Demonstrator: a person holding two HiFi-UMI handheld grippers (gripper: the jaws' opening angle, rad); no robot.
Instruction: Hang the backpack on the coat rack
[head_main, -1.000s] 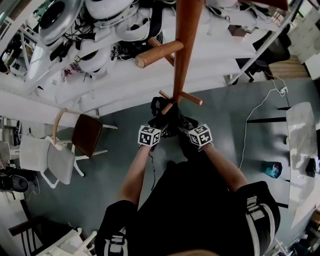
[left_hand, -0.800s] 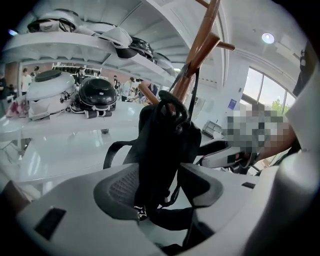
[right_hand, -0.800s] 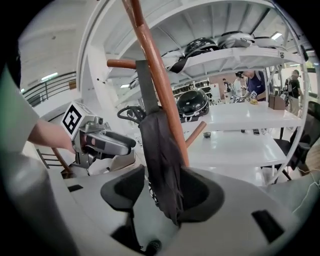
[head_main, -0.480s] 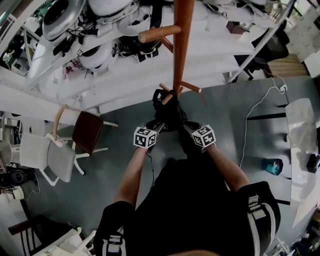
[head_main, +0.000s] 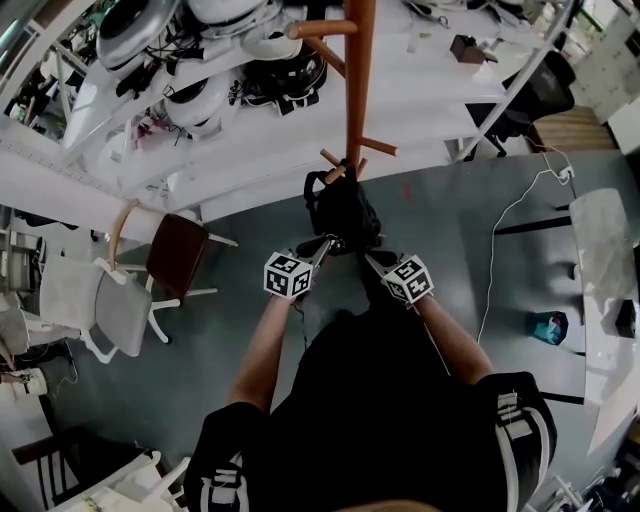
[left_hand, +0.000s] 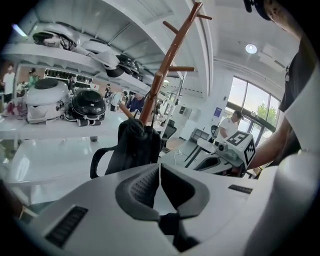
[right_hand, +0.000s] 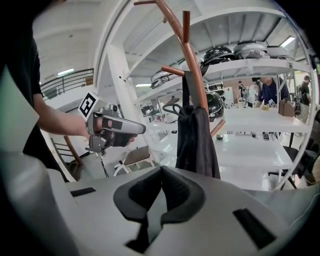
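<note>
The black backpack (head_main: 342, 210) hangs from a low peg of the brown wooden coat rack (head_main: 358, 90); it also shows in the left gripper view as the backpack (left_hand: 131, 147) against the rack pole (left_hand: 165, 65), and in the right gripper view as the backpack (right_hand: 196, 140) on the rack (right_hand: 192, 60). My left gripper (head_main: 327, 243) and right gripper (head_main: 369, 259) sit just short of the bag, apart from it. Both have just been closing and now stand shut with nothing between the jaws: left gripper (left_hand: 158, 172), right gripper (right_hand: 161, 175).
White shelving (head_main: 250, 120) with helmets (head_main: 200, 95) stands behind the rack. A brown chair (head_main: 175, 262) and a white chair (head_main: 95, 310) are to the left. A white table (head_main: 600, 290) and a loose white cable (head_main: 505, 240) lie to the right on the grey floor.
Both grippers have let go of the backpack, drawn back from the rack towards the person, and their jaws have shut. The backpack stays hanging on the peg.
</note>
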